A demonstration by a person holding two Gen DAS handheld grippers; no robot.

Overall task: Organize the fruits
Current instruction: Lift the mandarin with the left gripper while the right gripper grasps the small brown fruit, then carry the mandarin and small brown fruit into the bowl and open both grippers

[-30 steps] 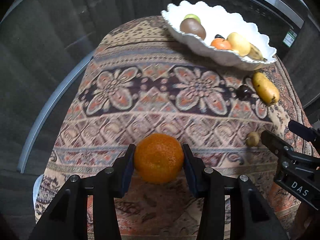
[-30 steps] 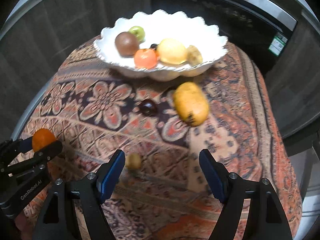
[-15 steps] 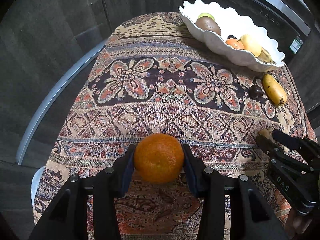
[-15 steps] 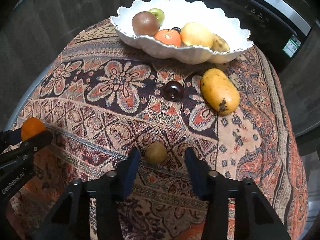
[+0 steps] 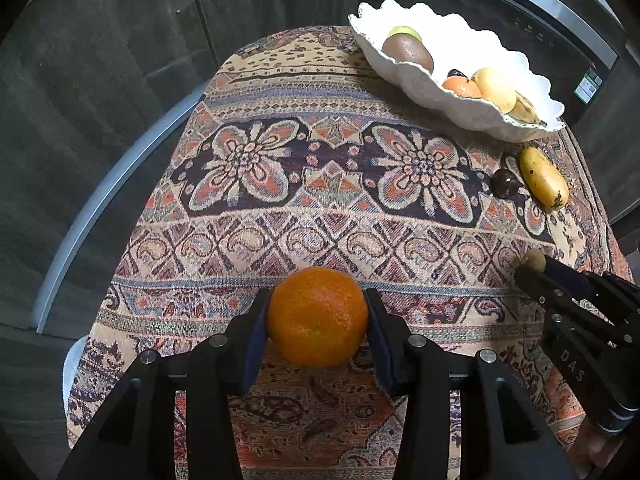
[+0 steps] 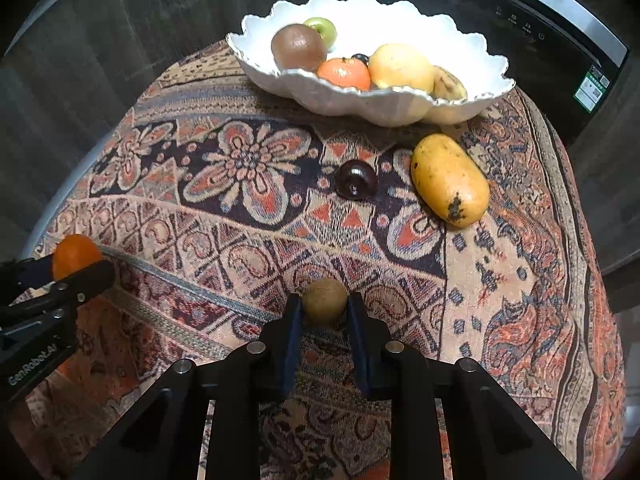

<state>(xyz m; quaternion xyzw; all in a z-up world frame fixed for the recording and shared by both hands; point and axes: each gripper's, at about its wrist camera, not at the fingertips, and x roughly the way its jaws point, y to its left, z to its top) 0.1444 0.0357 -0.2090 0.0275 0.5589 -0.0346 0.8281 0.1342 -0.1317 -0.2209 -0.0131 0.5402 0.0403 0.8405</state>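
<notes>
My left gripper [image 5: 318, 316] is shut on an orange [image 5: 317, 316], held above the patterned cloth; the same orange [image 6: 76, 255] shows at the left of the right wrist view. My right gripper [image 6: 324, 306] is shut on a small round tan-brown fruit [image 6: 324, 300], both pads pressing its sides low over the cloth; that fruit [image 5: 534, 261] peeks past the right gripper's tips in the left wrist view. A yellow mango [image 6: 449, 179] and a dark round fruit [image 6: 356, 180] lie on the cloth in front of the white scalloped bowl [image 6: 460, 40].
The bowl holds several fruits: a brown one [image 6: 298, 47], a green one [image 6: 322, 29], an orange one [image 6: 345, 73], a pale yellow one [image 6: 400, 67]. The cloth-covered table [image 6: 248, 168] drops off at left and right. A dark appliance [image 6: 540, 16] stands behind it.
The right gripper has closed from wide open onto the small tan fruit. The left gripper still holds the orange, and its view has shifted only slightly.
</notes>
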